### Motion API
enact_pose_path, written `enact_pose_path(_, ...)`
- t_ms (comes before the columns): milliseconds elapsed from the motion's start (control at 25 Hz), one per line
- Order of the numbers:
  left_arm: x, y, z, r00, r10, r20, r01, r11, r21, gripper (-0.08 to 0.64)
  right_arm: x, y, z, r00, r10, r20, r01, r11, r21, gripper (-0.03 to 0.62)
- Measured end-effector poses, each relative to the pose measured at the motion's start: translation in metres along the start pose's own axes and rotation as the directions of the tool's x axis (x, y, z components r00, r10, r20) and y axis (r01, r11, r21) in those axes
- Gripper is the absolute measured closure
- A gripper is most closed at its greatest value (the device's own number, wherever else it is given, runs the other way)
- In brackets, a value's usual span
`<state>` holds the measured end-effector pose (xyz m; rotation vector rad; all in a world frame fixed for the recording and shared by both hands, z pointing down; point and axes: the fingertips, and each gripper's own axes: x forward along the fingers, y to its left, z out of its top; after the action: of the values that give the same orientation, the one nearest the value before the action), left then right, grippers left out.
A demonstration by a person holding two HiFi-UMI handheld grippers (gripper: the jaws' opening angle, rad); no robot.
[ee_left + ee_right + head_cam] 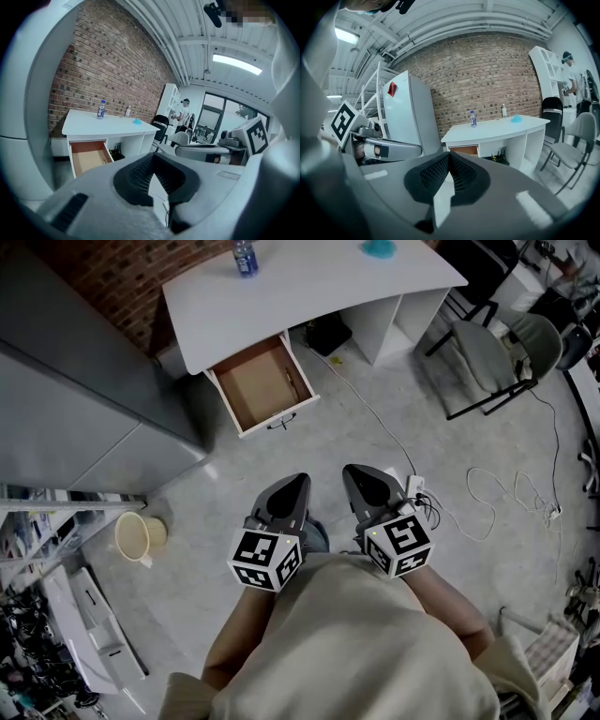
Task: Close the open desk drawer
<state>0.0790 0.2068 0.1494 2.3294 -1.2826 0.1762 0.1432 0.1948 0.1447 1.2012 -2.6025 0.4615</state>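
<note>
A white desk (309, 282) stands against the brick wall, and its drawer (262, 385) is pulled out, showing a bare brown bottom and a dark handle on the front. The same drawer (87, 157) shows in the left gripper view, and only its orange-brown edge (464, 151) in the right gripper view. My left gripper (302, 480) and right gripper (349, 471) are held side by side near my body, well short of the drawer. Both are shut with nothing between the jaws.
A grey fridge (84, 418) stands left of the desk. A bottle (245, 257) and a blue thing (379, 248) are on the desktop. A chair (492, 357) is at the right, white cables (487, 498) and a power strip (415, 488) lie on the floor, a cream cup (139, 536) at the left.
</note>
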Motion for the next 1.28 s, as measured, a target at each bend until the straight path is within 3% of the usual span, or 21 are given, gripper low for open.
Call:
enact_pose_path(320, 0.018, 0.038, 0.009, 0.999, -0.026, -0.029, 0.026, 1.000, -0.004, 0.563, 0.039, -0.004, 0.004, 1.000, -0.020, -0.023, 0.020, 0.999, 0.029, 0.591)
enact_pose_path(840, 0.029, 0.103, 0.018, 0.999, -0.005, -0.051, 0.004, 0.999, -0.037, 0.563, 0.102, 0.004, 0.007, 0.998, 0.003, -0.064, 0.001, 0.998, 0.058, 0.591)
enact_pose_path(1280, 0.032, 0.146, 0.008, 0.996, -0.010, -0.086, 0.004, 0.998, -0.068, 0.563, 0.147, 0.013, 0.004, 0.995, 0.026, -0.099, -0.015, 0.994, 0.112, 0.591)
